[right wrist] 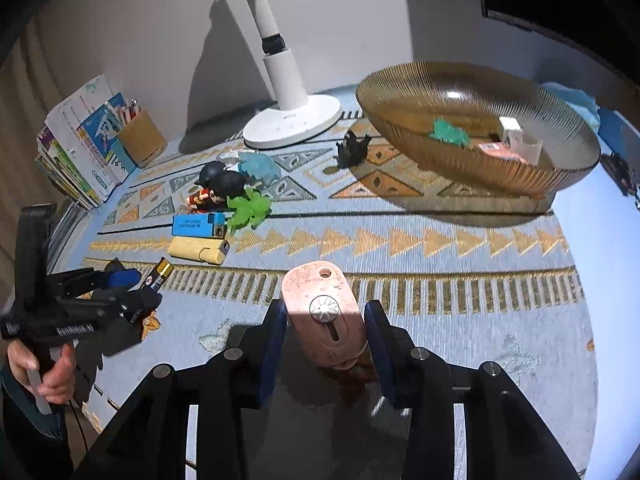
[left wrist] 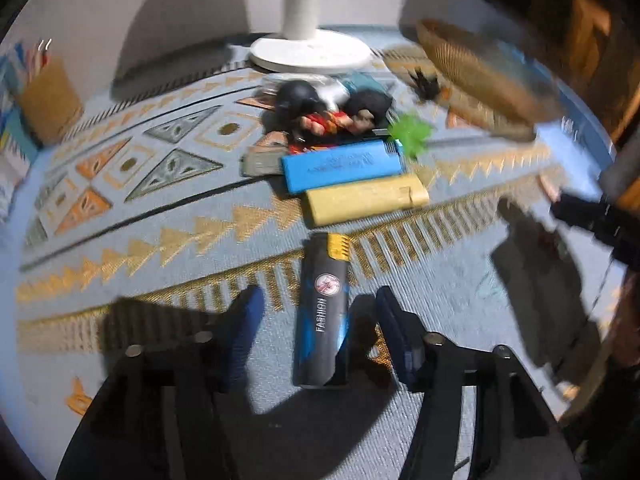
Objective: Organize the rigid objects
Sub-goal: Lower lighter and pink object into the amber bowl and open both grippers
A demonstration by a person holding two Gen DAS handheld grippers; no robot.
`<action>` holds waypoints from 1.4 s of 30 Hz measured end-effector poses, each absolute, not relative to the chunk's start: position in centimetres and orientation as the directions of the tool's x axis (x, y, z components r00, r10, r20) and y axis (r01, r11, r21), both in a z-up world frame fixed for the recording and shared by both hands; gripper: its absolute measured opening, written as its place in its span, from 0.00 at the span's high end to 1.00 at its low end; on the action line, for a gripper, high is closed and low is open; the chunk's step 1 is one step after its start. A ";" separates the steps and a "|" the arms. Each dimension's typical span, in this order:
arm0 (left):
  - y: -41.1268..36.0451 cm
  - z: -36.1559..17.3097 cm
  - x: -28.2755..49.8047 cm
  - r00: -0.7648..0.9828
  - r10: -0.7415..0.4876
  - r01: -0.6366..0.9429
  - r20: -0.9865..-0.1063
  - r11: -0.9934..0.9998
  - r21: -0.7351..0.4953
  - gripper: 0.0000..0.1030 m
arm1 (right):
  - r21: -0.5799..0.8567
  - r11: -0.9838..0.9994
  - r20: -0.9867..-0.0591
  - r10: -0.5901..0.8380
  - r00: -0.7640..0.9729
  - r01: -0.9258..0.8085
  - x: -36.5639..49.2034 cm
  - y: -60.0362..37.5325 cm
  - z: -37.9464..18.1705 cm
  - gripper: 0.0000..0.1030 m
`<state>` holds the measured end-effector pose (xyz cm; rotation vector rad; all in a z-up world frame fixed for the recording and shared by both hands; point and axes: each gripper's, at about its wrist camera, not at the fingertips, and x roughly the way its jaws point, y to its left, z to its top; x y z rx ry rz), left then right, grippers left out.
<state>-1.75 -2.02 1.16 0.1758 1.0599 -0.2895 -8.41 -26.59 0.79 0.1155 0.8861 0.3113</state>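
Your left gripper (left wrist: 320,316) has its jaws spread either side of the black-and-blue lighter (left wrist: 322,312), which lies flat on the patterned cloth (left wrist: 160,216) over the counter, gold cap pointing away from you; there is daylight on both sides of its body, so nothing is pinched yet. Centre yourself before you squeeze: the lighter sits slightly askew between the pads, so square the wrist to its long axis and settle low enough to catch the flanks, not the rounded top. Over on the other side, your right gripper (right wrist: 326,320) is pinching a pink oval gadget (right wrist: 324,312) with a white dial, held off the cloth and steady, so keep it there. Beyond the black one lie the yellow lighter (left wrist: 366,198) and the blue lighter (left wrist: 342,164), side by side and close; lift straight up so you don't nudge them. The ribbed amber bowl (right wrist: 572,168), already holding a few small pieces, looks like the destination.
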 end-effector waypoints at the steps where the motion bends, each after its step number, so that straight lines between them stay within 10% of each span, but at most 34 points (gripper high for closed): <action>1: -2.6 1.2 -1.9 0.463 -0.155 0.334 -0.873 0.943 0.009 0.77 | 0.227 0.949 -0.743 0.315 0.591 -0.220 -8.5 -26.5 0.8 0.62; 21: -10.8 15.0 0.3 0.699 -0.393 0.468 -0.598 0.883 -0.035 0.81 | 0.213 0.972 -0.620 0.216 0.754 -0.103 -9.0 -33.4 8.1 0.62; 42: -27.4 7.8 13.3 0.460 -0.453 0.516 -0.764 0.836 -0.185 0.81 | 0.137 0.978 -0.759 0.000 0.652 0.159 3.0 -42.9 7.5 0.62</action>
